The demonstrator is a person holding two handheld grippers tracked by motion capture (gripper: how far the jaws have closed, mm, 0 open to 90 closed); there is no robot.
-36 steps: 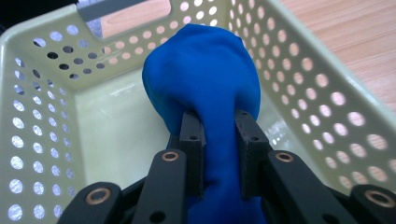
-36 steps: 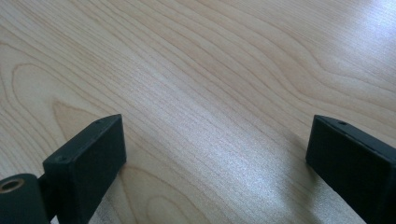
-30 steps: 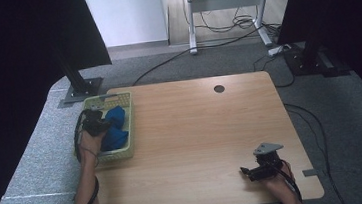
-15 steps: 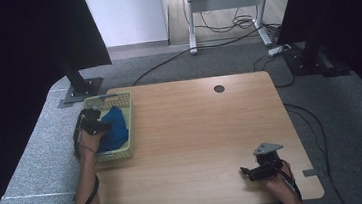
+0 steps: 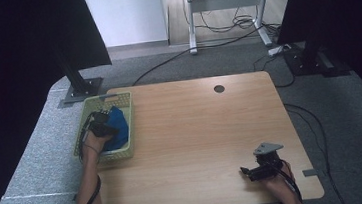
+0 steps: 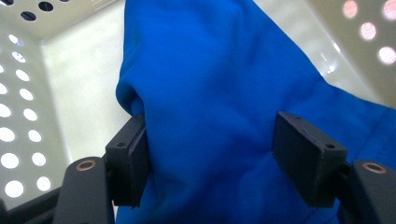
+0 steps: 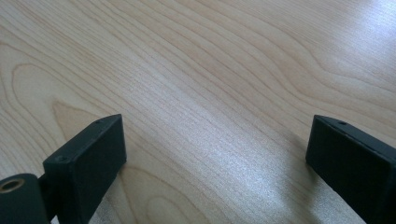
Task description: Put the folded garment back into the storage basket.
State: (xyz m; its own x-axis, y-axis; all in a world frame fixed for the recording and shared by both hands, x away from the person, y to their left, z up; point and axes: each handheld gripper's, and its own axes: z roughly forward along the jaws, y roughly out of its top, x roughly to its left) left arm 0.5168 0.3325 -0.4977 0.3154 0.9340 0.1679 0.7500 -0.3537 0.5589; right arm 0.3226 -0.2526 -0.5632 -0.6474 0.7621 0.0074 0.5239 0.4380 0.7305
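A blue cloth lies bunched in a pale perforated basket at the table's left edge. My left gripper reaches down into the basket over the cloth. In the left gripper view its jaws have just been opening and stand apart, with a fold of the blue cloth between them and no squeeze on it; the left gripper is open. My right gripper rests low over the bare wood near the table's front right, and in the right gripper view the right gripper is open with nothing between its jaws.
The basket's white wall with round holes rises close around the cloth. A dark round cable hole sits at the far middle of the wooden table. Black stands and cables are on the grey floor beyond.
The blue cloth has dropped and spread inside the basket. My left gripper has shifted only slightly above it. The right gripper has not moved.
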